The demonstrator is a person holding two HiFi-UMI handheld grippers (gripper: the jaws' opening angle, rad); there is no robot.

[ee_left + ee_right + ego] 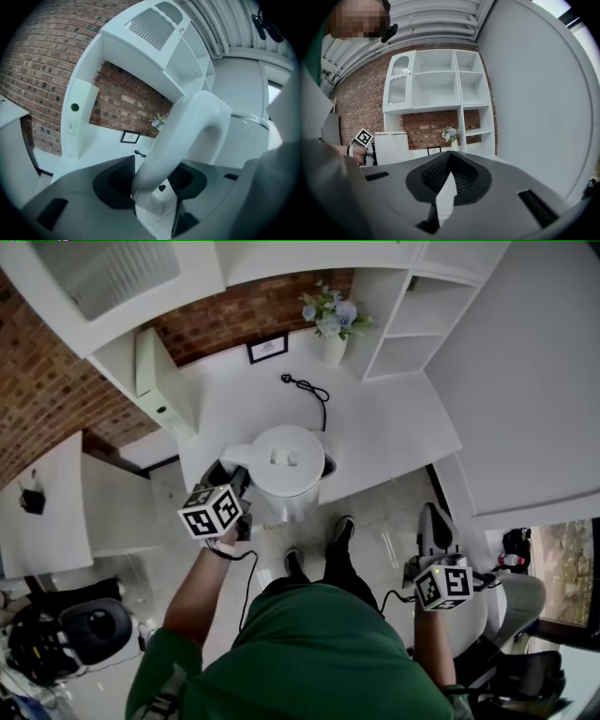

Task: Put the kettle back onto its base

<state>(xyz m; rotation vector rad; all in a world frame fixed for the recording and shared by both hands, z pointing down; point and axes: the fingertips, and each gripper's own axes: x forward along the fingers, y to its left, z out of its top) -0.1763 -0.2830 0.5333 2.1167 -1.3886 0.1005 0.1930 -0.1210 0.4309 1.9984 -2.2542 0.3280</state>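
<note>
Head view: the white kettle [286, 460] sits over the front edge of the white desk [394, 427], its lid facing up and its handle turned to the person's left. The left tongs [234, 476] reach in from that side and grip the handle. A thin dark sliver shows at the kettle's right edge. I cannot tell whether this is the base, or whether the kettle rests on anything. A black cord [314, 395] lies on the desk behind the kettle and runs toward it, with its plug at the far end. Further behind the kettle, by the brick wall [56, 381], are a small picture frame [267, 348] and a vase of flowers [331, 324]. A white box [164, 381] stands behind the kettle and to its left, and white open shelves [403, 324] stand behind it and to its right.

Left gripper view: the two dark pads are clenched on the curved white handle [187, 136], which passes between them and rises toward the kettle body.

Right gripper view: the right tongs [449, 157] are closed with the tips touching and nothing between them. In the head view they hang well to the right of the kettle, nearer the person and off the desk.
</note>
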